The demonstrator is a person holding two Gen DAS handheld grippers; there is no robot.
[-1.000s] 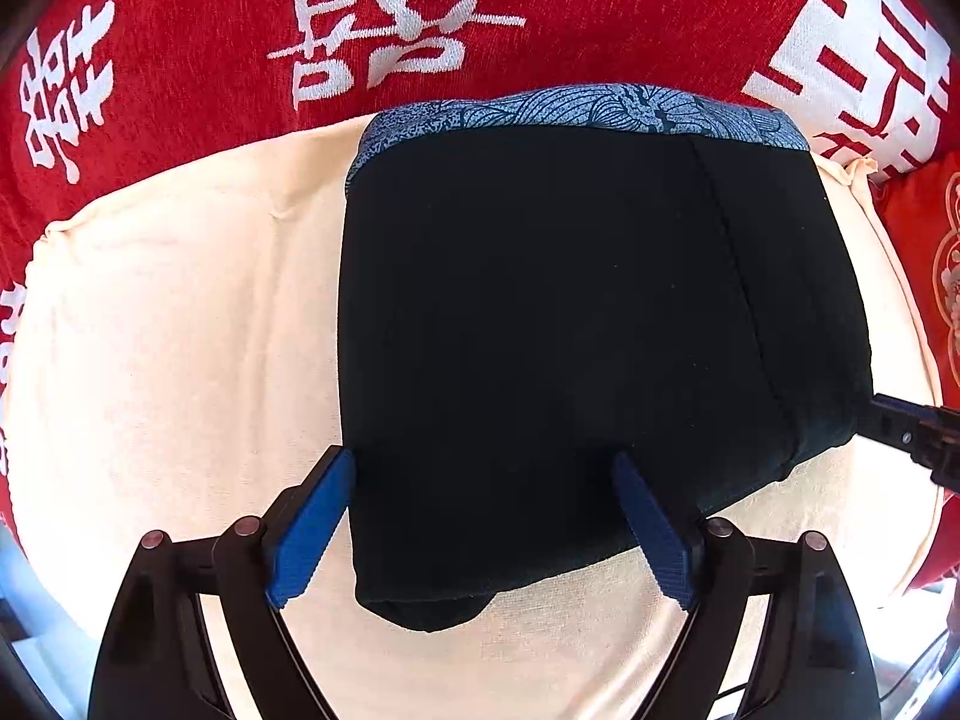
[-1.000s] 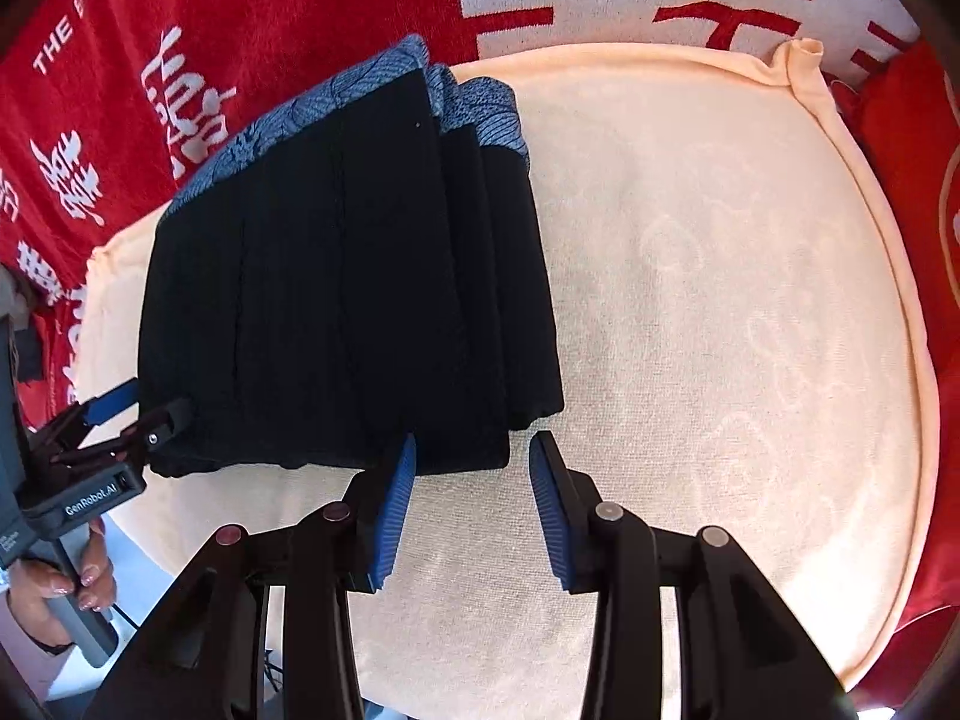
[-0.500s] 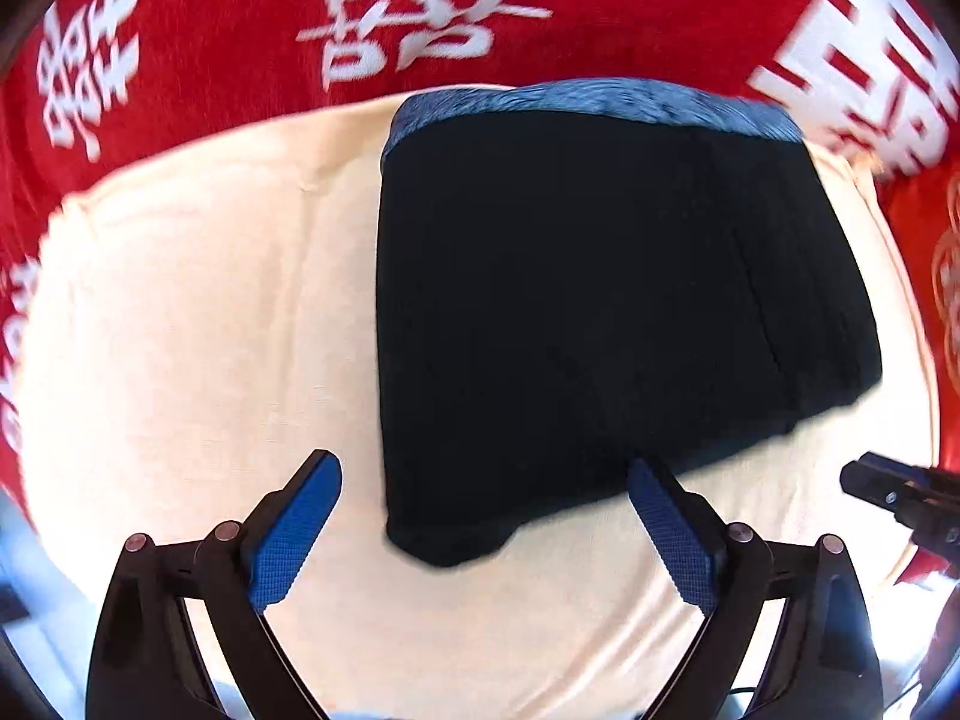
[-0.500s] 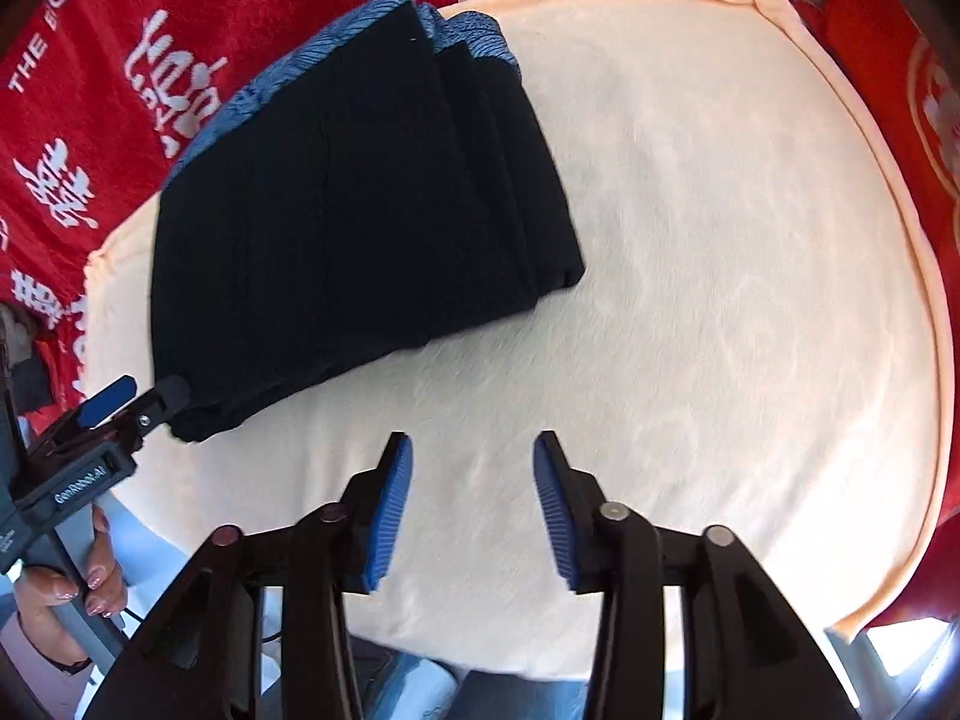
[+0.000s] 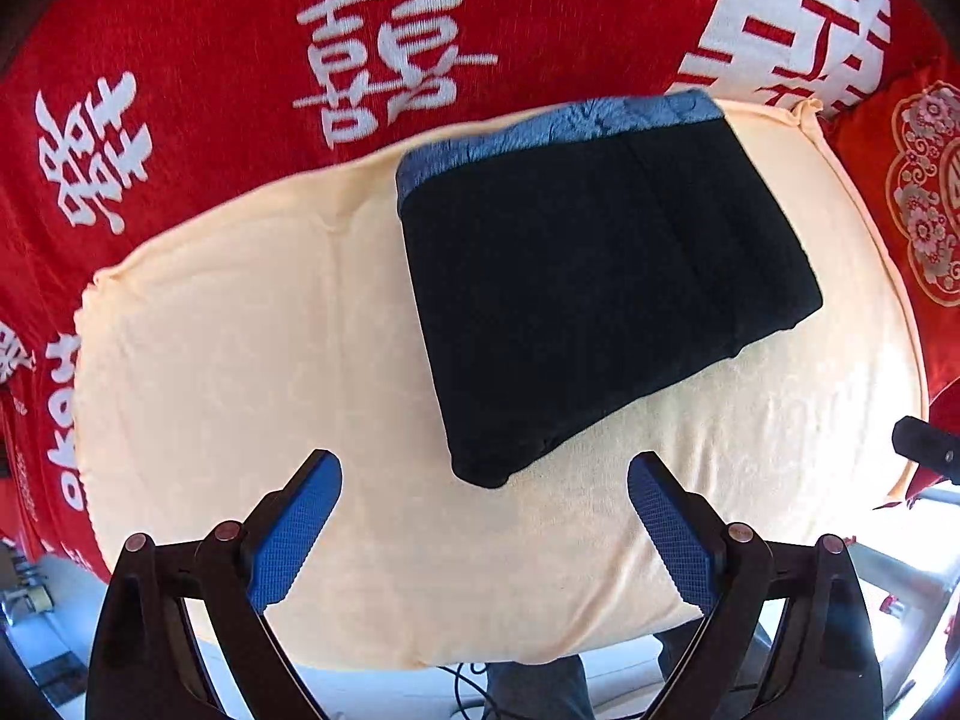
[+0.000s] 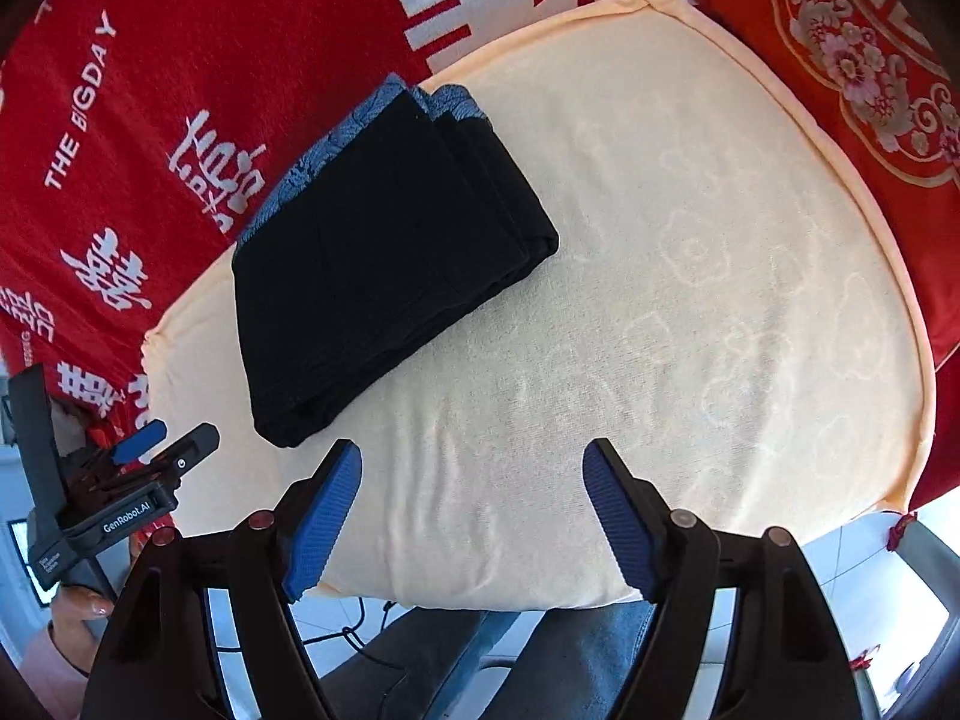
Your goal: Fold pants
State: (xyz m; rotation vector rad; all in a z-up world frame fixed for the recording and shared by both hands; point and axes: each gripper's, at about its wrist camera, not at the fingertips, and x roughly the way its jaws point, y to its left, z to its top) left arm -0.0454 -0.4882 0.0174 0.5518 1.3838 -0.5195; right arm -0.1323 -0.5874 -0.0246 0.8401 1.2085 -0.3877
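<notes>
The black pants lie folded into a compact stack on the cream cushion, their blue patterned waistband at the far edge. My left gripper hangs above the cushion just short of the stack's near corner, open, with nothing between its blue pads. In the right wrist view the same pants sit at the upper left. My right gripper is over bare cushion beside them, its jaws opening and empty. The left gripper shows at the left edge there, held by a hand.
A red blanket with white characters covers the surface behind the cushion. A red embroidered pillow lies at the right. Below the cushion's front edge are a person's legs in jeans and a cable on the floor.
Both grippers have lifted away from the folded pants. The left let go of the stack's near edge and opened wider. The right drew back over bare cushion and its jaws spread.
</notes>
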